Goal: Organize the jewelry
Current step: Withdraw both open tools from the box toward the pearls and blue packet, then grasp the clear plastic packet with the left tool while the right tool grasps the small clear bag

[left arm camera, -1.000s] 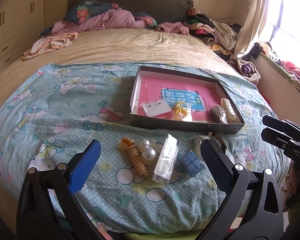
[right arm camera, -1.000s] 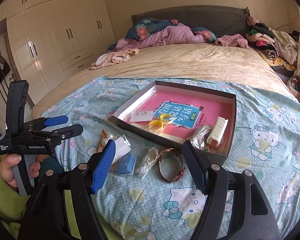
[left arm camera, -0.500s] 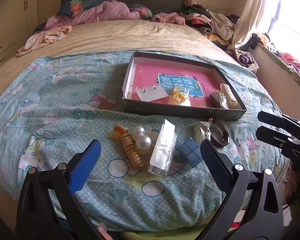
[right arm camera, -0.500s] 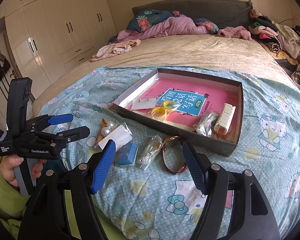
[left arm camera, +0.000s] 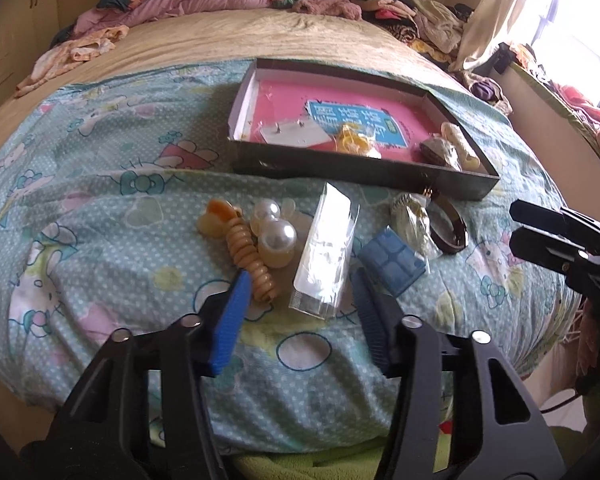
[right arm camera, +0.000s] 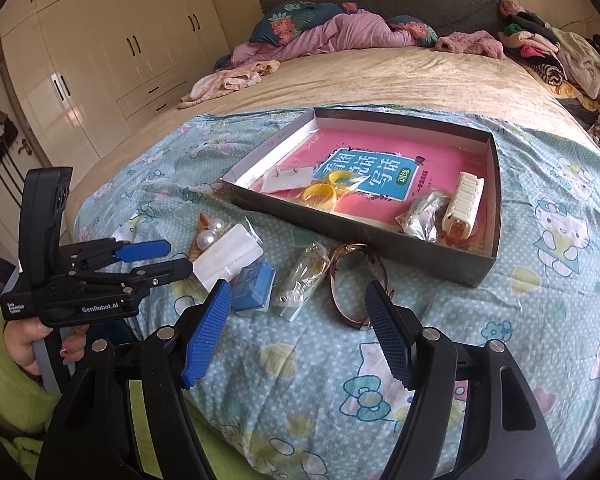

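The left gripper (left arm camera: 300, 300), jaws just narrowed but apart, hovers by a clear packet (left arm camera: 324, 256). The right gripper (right arm camera: 296, 332) hangs open near a bracelet (right arm camera: 356, 284).

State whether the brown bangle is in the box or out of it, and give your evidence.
Out. The brown bangle lies on the patterned quilt, just in front of the box.

Cream wardrobe (right arm camera: 100, 60) flanks a tan bed (right arm camera: 380, 80); bright daylight enters a curtained window (left arm camera: 572, 12).
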A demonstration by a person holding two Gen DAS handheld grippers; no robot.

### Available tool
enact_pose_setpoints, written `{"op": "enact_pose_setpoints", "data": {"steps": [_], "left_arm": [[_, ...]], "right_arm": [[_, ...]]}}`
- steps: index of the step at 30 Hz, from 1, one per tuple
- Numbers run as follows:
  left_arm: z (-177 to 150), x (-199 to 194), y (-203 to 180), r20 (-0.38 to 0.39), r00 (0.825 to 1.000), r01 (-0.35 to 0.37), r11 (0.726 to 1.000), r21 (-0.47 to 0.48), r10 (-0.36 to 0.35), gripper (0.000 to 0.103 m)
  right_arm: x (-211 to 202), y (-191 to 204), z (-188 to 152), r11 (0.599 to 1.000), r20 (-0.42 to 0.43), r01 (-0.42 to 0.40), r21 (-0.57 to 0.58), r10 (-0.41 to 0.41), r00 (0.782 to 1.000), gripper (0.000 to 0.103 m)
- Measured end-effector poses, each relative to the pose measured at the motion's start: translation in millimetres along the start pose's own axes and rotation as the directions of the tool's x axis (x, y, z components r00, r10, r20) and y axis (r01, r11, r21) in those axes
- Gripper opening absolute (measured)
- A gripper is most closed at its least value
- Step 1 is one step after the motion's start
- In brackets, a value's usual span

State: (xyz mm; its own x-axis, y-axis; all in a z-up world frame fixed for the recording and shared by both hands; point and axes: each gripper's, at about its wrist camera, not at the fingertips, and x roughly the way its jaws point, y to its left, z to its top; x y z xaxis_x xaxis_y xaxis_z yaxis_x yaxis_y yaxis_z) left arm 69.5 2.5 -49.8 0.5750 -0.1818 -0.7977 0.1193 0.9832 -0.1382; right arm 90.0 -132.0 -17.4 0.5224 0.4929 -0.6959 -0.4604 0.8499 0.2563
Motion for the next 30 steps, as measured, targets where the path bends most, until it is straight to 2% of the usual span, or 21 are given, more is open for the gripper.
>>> {"op": "enact_pose_setpoints", "data": {"steps": [2,7,9,14,20,24,25,27,30], "left_arm": [[-2,6,1,-0.017,1.0,0.014,1.0,-0.004,-0.014,0.032],[-4,17,2,-0.044,0.999,0.029,1.0,-0.004,-0.029,0.03],[-3,20,0,-0.047,0.998,0.033,0.999,0.005,-0.032,0.03],[1,28,-4,-0.067,0.997,0.038,0.999,0.016,-0.037,0.03],[2,40,-11,-0.104,0.994,0.041,0.998,0.044,-0.036,0.026],[6,46,-12,-0.112,0.993,0.043,0.998,0.047,-0.037,0.026],[7,48,-11,-0.115,0.993,0.045,0.998,0.042,-0.04,0.024],[8,48,-11,-0.112,0.993,0.044,0.998,0.043,-0.038,0.012],[8,47,-10,-0.101,0.994,0.045,0.998,0.039,-0.041,0.012]], "right_arm": [[4,-2,-2,1.0,-0.009,-0.005,0.009,0.005,1.0,0.068],[13,-4,-8,1.0,-0.039,-0.005,0.01,0.005,0.999,0.067],[18,-2,-10,1.0,-0.055,-0.016,0.001,0.016,0.998,0.058],[28,8,-15,0.998,-0.089,-0.055,-0.033,0.052,0.995,0.048],[39,2,-16,0.995,-0.117,-0.099,0.011,0.099,0.988,0.035],[48,-5,-15,0.992,-0.132,-0.119,0.052,0.125,0.983,0.035],[50,-6,-14,0.991,-0.138,-0.122,0.061,0.13,0.982,0.035],[56,-8,-12,0.987,-0.144,-0.131,0.092,0.143,0.979,0.035],[65,-12,-10,0.978,-0.151,-0.148,0.144,0.17,0.974,0.035]]}}
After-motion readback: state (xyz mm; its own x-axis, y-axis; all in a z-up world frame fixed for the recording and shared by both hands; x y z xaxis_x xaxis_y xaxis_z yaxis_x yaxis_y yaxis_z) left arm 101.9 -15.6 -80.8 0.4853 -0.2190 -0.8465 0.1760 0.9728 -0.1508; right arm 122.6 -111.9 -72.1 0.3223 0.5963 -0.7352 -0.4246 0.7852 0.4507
